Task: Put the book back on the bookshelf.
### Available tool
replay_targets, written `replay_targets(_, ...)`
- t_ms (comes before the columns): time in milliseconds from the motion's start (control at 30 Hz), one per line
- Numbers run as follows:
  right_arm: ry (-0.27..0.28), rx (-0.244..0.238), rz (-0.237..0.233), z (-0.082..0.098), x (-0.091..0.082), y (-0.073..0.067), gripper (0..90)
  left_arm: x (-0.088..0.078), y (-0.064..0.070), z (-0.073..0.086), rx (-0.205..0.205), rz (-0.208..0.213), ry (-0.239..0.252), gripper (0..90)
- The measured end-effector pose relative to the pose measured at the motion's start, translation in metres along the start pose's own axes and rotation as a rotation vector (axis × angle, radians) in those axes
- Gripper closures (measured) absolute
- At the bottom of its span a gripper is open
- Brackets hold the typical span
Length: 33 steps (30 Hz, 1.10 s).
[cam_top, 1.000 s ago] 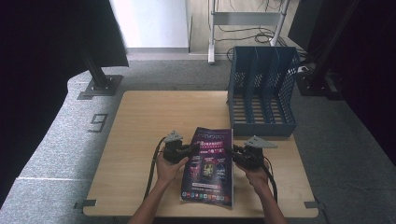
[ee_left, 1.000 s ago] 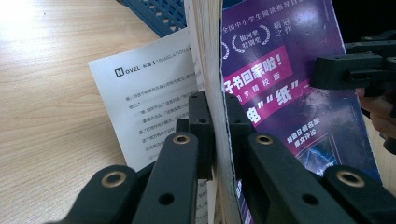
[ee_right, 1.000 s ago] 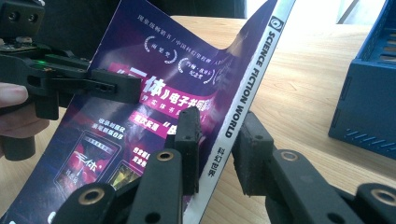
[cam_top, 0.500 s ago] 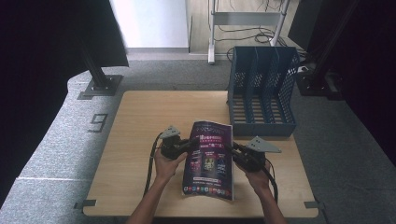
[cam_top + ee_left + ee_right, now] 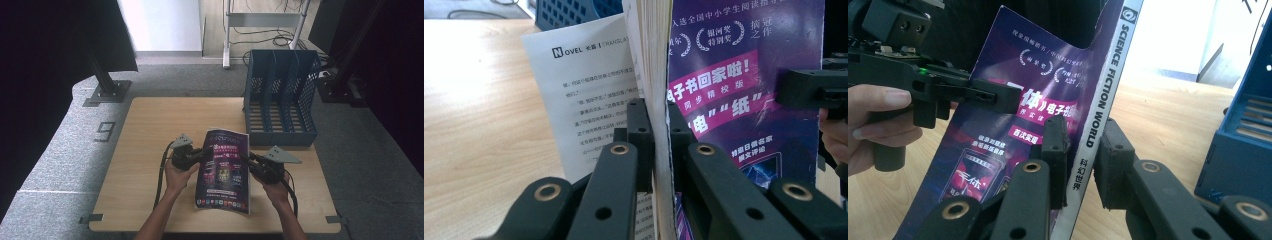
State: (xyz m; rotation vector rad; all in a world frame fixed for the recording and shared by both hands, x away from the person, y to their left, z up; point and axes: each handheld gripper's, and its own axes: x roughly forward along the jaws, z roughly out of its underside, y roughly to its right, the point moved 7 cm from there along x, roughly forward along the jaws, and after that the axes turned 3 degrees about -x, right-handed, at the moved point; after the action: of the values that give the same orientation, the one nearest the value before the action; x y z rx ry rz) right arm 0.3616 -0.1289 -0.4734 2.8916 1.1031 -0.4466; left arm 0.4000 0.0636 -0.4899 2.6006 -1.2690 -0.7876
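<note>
Your left gripper comes in from 9 o'clock, jaws level, clenched on the page edge of the magazine; in the left gripper view both pads pinch the page block, with a loose white sheet splayed outside the left jaw. Your right gripper comes in from 3 o'clock and has just been closing; its jaws straddle the spine. One pad lies against the cover, the other looks a hair off the spine, so I can't tell if it's clamped. The magazine sits front-centre of the counter, its far edge lifted and near edge down. The blue file rack stands at 1 o'clock, well apart, with nothing between it and the magazine.
</note>
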Motion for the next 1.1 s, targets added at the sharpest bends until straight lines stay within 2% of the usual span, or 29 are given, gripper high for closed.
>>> replay_targets(200,0.024,-0.016,-0.002,-0.005,-0.003,-0.002,76.5,-0.002,0.002,-0.005,0.009,0.001,0.009,86.3)
replay_targets(567,0.027,-0.029,0.005,-0.01,-0.001,-0.006,77.1,-0.005,0.0,-0.009,0.001,-0.003,0.035,86.8)
replay_targets(700,0.037,-0.037,0.006,-0.014,-0.001,-0.007,77.5,-0.008,0.001,-0.016,0.02,-0.013,0.043,86.9)
replay_targets(867,0.057,-0.069,0.006,-0.022,0.0,-0.012,77.8,-0.012,0.003,-0.027,0.038,-0.032,0.049,87.0)
replay_targets(1100,0.084,-0.066,0.002,-0.026,-0.004,-0.011,78.3,-0.016,0.008,-0.033,0.064,-0.031,0.066,87.0)
